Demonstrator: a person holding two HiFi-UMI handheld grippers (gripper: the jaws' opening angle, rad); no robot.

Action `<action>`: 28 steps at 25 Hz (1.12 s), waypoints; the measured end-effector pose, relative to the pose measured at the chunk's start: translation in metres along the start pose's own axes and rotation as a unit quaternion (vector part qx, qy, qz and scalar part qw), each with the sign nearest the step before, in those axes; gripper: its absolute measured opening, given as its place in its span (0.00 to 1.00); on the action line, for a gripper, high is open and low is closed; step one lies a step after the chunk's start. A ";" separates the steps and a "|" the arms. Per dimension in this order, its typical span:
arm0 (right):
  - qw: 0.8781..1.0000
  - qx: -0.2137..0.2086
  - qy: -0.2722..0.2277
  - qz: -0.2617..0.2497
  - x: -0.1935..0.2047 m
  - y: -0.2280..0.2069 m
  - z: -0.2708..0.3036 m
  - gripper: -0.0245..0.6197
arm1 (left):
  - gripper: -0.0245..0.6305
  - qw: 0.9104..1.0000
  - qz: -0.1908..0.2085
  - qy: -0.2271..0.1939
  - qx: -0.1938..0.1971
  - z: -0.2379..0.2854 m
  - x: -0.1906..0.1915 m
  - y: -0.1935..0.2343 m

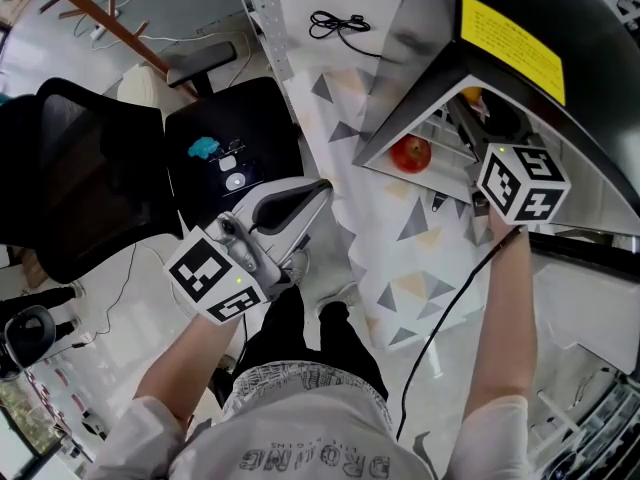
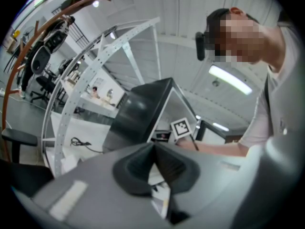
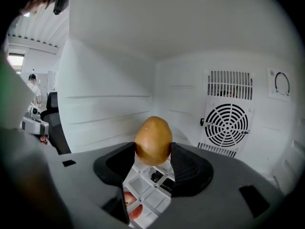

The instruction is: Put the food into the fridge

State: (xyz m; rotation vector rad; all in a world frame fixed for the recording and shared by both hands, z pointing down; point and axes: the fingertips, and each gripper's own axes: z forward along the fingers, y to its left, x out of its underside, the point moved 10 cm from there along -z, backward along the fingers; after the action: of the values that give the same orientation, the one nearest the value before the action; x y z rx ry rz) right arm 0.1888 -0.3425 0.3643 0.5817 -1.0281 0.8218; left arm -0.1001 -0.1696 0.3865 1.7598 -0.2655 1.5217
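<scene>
The small fridge [image 1: 520,38] stands open at the upper right of the head view. My right gripper [image 3: 153,147] reaches inside it, shut on a brown potato [image 3: 153,140] above the wire shelf [image 3: 147,187]. Its marker cube [image 1: 520,181] shows at the fridge's mouth. A red apple [image 1: 410,153] lies on a lower level; the same apple [image 3: 136,211] shows through the shelf. My left gripper [image 1: 322,188] hangs away from the fridge, low and left, shut with nothing in it; its pads [image 2: 167,163] meet.
The fridge's back wall carries a round fan grille [image 3: 227,124] and a slotted vent [image 3: 230,84]. A black office chair [image 1: 110,168] stands at the left. A patterned cloth [image 1: 400,258] covers the table, with a black cable [image 1: 338,23] on it. A metal rack [image 2: 95,66] rises at the left.
</scene>
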 end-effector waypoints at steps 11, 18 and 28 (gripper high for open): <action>0.998 0.015 0.028 -0.046 0.003 0.005 0.012 0.40 | 0.05 1.000 0.004 0.002 0.000 -0.001 -0.001 -0.001; 0.998 0.028 0.026 -0.046 0.004 0.005 0.014 0.41 | 0.05 1.000 0.006 0.005 -0.001 -0.002 -0.002 -0.003; 0.998 0.025 0.021 -0.050 0.007 0.007 0.015 0.43 | 0.05 1.000 0.010 0.008 0.001 -0.001 -0.003 -0.006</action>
State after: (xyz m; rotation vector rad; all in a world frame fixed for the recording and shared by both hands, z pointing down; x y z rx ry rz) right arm 0.1772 -0.3471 0.3773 0.6510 -0.9355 0.7698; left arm -0.0983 -0.1662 0.3810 1.7510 -0.2751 1.5499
